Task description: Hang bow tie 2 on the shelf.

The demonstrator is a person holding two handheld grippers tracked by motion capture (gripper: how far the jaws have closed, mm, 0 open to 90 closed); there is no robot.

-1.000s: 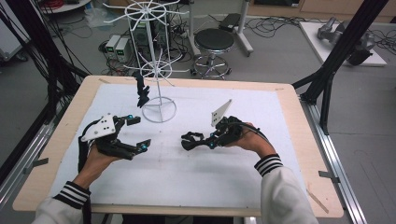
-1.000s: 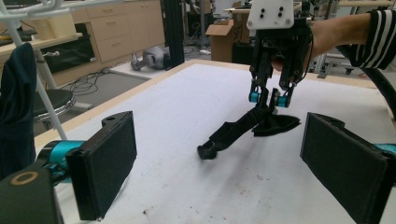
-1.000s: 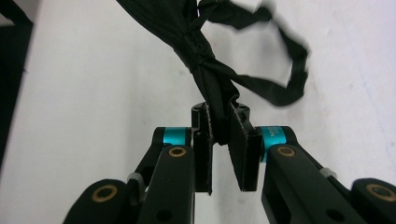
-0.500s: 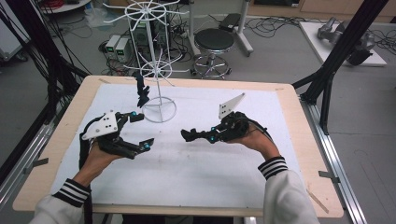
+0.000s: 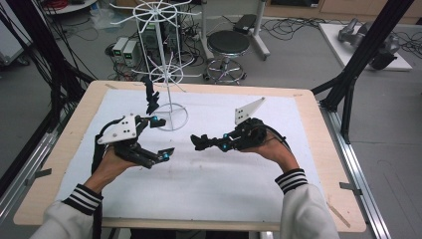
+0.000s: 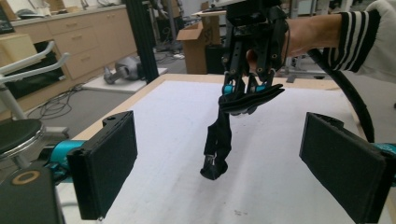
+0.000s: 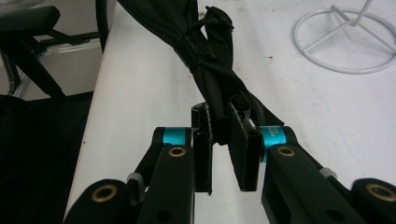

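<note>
My right gripper (image 5: pixel 225 143) is shut on a black fabric strap (image 5: pixel 201 142), which sticks out to the left above the white mat (image 5: pixel 209 184). In the right gripper view the jaws (image 7: pixel 219 144) pinch the twisted strap (image 7: pixel 212 79). My left gripper (image 5: pixel 162 138) stands open just left of the strap's end, nothing between its pads (image 6: pixel 105 163). In the left gripper view the right gripper (image 6: pixel 243 88) hangs ahead, and the strap (image 6: pixel 218 140) dangles from it down to the mat.
A white wire rack (image 5: pixel 169 79) stands at the mat's back left on a ring base (image 5: pixel 185 119), with a black item (image 5: pixel 151 97) hanging from it. The wooden table edge (image 5: pixel 318 149) borders the mat. A stool (image 5: pixel 228 44) and cables lie beyond the table.
The right gripper has lifted and tilted a little with the strap, whose free end has shifted slightly left. The left gripper has barely moved.
</note>
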